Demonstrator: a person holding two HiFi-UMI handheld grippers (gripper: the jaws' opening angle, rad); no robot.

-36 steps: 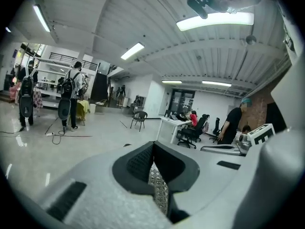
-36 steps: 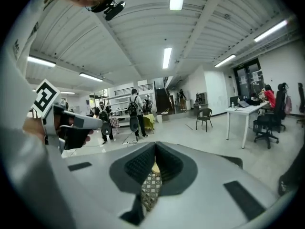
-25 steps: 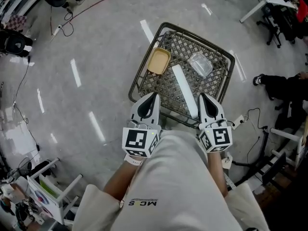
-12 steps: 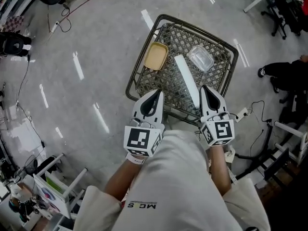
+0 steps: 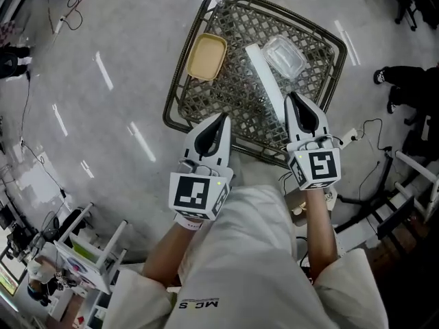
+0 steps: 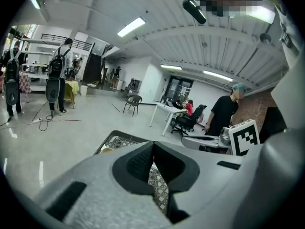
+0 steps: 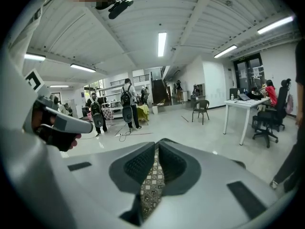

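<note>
While I stand over the basket [image 5: 233,98] on the floor, both my forearms reach forward from my body in pale sleeves, side by side and well apart. My left gripper [image 5: 221,120] points ahead over the basket's near left part. My right gripper [image 5: 295,101] points the same way over its near right edge, with each marker cube turned up toward my head. How high they hang above the weave I cannot tell.

Both tools have their jaws drawn together at the tips with nothing between them. Only a thin sliver of the basket's lattice shows through below the meeting point in each gripper view.

From my head I can see what lies inside the basket. There is a yellow tray [image 5: 206,55] at the far left and a clear container [image 5: 286,55] at the far right. A long white strip [image 5: 264,81] lies slantwise between them, its near end just beside my right gripper's tip. Neither gripper view shows these three plainly.

The gripper views show the room instead. The left one catches the basket's far corner, my right tool's marker cube, a person in black [image 6: 223,118] and a white desk [image 6: 164,120]. The right one shows my hand around the left tool, people with backpacks [image 7: 127,106], and a chair [image 7: 202,109].
</note>
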